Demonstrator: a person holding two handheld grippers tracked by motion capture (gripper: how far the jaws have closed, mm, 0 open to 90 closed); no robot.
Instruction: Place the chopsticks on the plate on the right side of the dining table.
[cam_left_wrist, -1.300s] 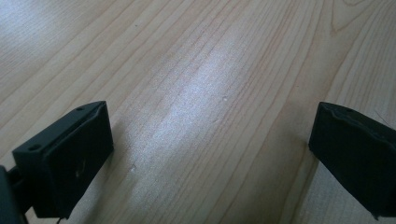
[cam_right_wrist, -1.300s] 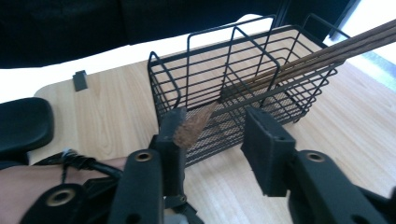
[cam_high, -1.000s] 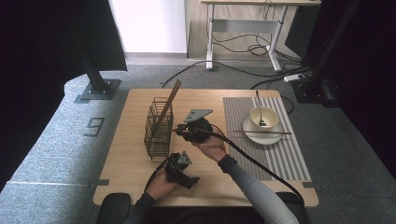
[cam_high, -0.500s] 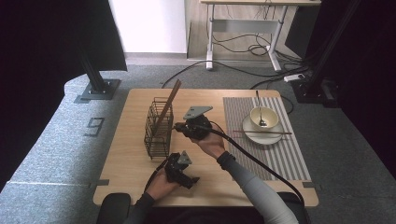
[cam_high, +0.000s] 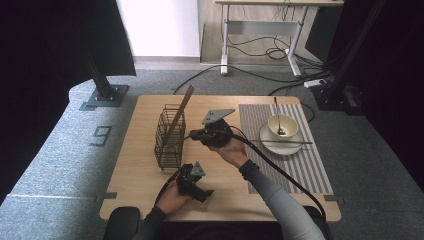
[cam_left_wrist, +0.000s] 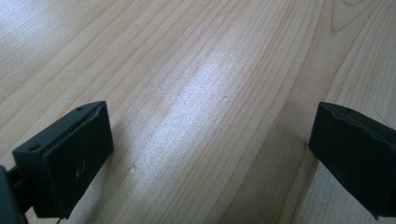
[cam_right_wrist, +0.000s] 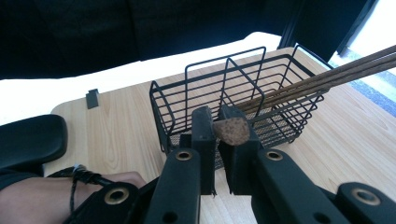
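A black wire basket stands on the wooden table, with brown chopsticks leaning out of it. My right gripper hovers just right of the basket and points at it. In the right gripper view the basket and chopsticks lie just beyond my right gripper, whose jaws are shut. A small brown cork-like bit sits at their tips; I cannot tell what it is. My left gripper rests low near the front edge. In its own view, my left gripper stands open over bare wood.
On a striped mat at the right, a cream bowl with a metal spoon sits on a plate. A single chopstick lies across that plate. Cables trail from both grippers toward the person.
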